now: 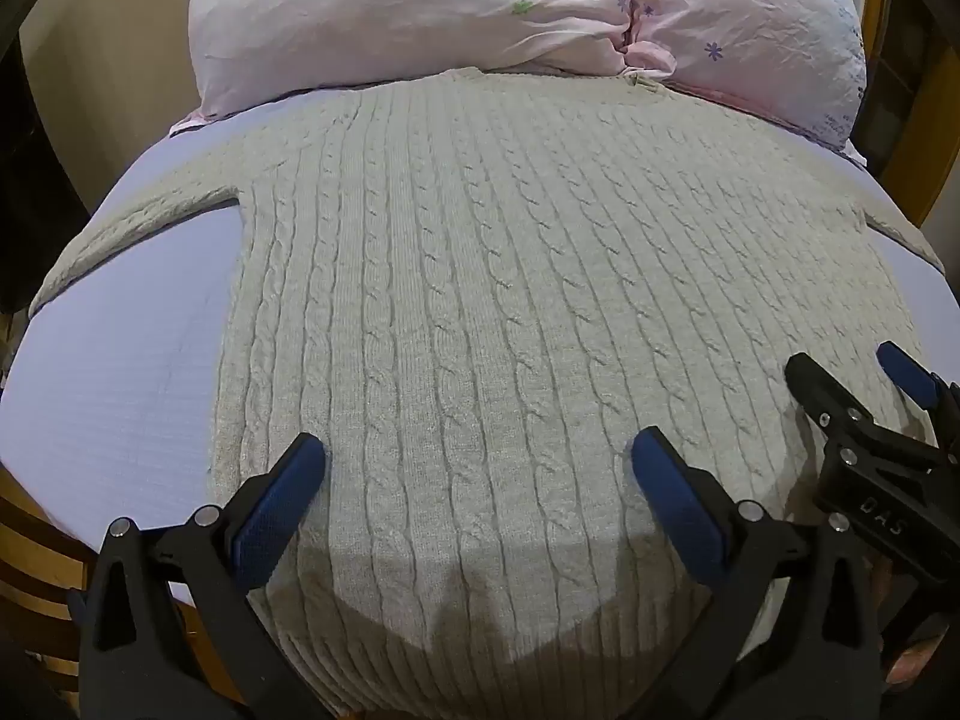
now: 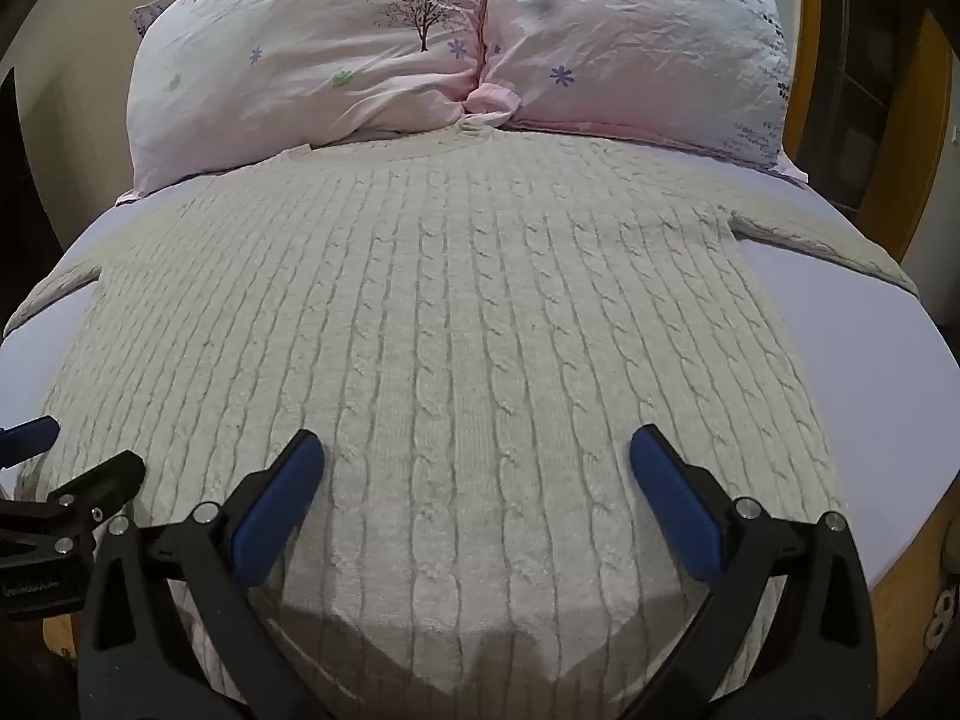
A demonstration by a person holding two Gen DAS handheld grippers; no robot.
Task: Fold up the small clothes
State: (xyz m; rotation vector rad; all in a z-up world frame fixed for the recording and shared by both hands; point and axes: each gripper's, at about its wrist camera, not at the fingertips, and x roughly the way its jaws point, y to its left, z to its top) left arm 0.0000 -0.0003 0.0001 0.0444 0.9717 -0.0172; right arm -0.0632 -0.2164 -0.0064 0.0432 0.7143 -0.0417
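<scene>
Sweater (image 1: 480,300) first: a pale cable-knit one, spread flat and face-up on the lilac bedsheet (image 1: 120,372), its long axis running from the hem nearest the grippers straight away to the neckline, which touches the pink floral pillows (image 1: 420,18). Both sleeves angle out from the sweater's shoulders, the left sleeve (image 1: 138,222) toward one bed edge, the right sleeve (image 2: 828,246) toward the other.

Hovering just above the sweater's hem end, the left gripper (image 1: 477,468) stands with its blue pads wide apart and nothing between them; the right gripper (image 2: 477,468) beside it is likewise spread and empty. Neither seems to touch the knit, though I can't be sure.

Each gripper sits nearer its own side of the sweater, so the left looks better placed for the left sleeve or hem corner, the right for the opposite one. No fold has been made yet, by the look of it.
</scene>
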